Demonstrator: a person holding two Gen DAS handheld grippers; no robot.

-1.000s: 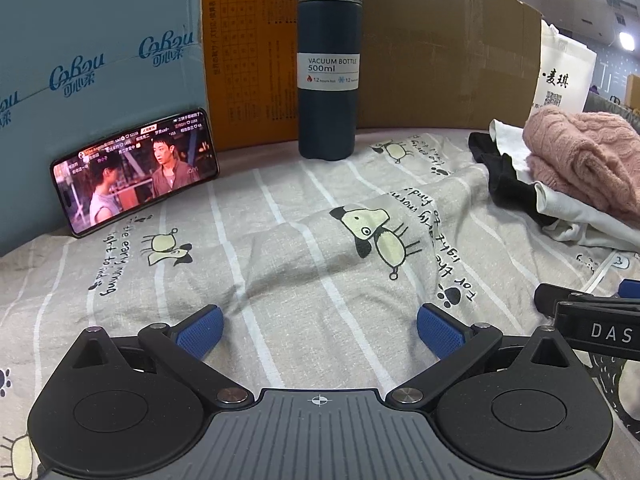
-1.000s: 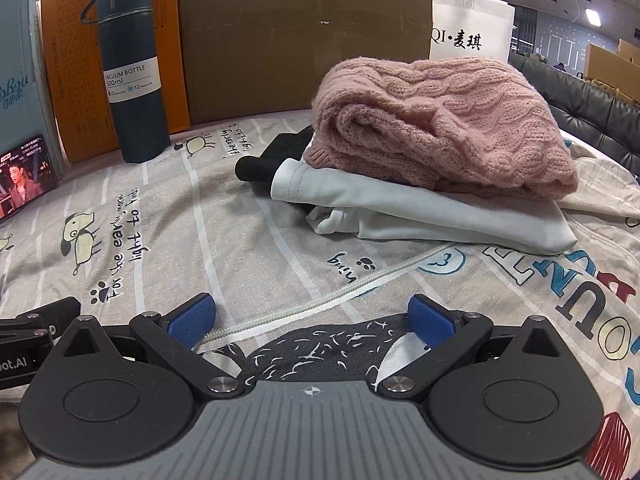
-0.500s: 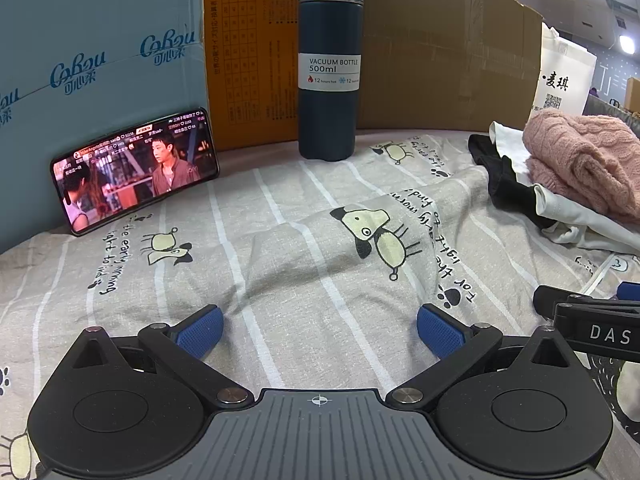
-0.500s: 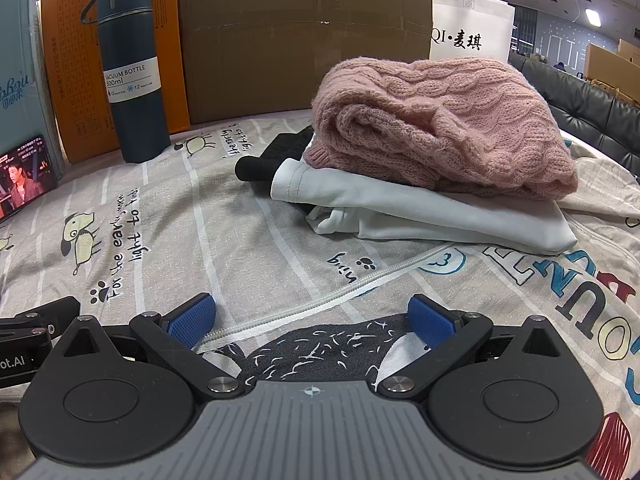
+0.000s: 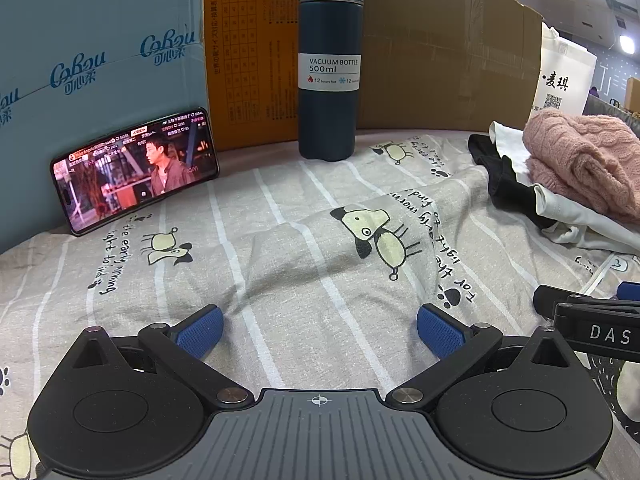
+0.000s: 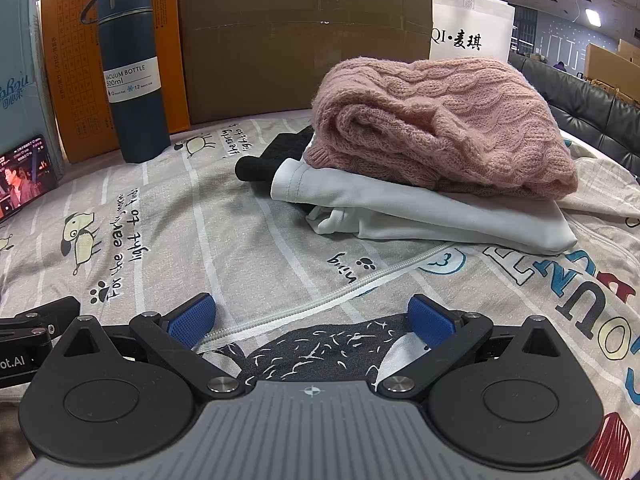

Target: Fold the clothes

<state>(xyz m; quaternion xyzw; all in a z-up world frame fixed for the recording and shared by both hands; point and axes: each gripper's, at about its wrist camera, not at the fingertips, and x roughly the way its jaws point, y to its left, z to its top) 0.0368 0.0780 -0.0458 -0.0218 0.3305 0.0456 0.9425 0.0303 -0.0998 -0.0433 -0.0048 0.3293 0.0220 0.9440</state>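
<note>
A pile of folded clothes lies at the right: a pink cable-knit sweater (image 6: 436, 120) on a white garment (image 6: 420, 212) over a black one (image 6: 276, 156). The pile also shows in the left wrist view (image 5: 580, 168). A beige printed zip garment (image 6: 520, 280) with a dark patch lies spread under my right gripper (image 6: 312, 320), which is open low over its white zipper (image 6: 320, 300). My left gripper (image 5: 320, 332) is open and empty, low over the grey striped dog-print sheet (image 5: 280, 260). The right gripper's side shows at the left wrist view's right edge (image 5: 596, 328).
A dark blue vacuum bottle (image 5: 330, 64) stands at the back. A phone (image 5: 134, 168) playing video leans on a blue box (image 5: 92, 56). Orange and brown cardboard boxes (image 6: 304, 32) wall the back. A white bag (image 6: 472, 28) stands behind the pile.
The left wrist view has shifted slightly, so the clothes pile sits a little further right. The phone's picture has changed. The right gripper has not moved.
</note>
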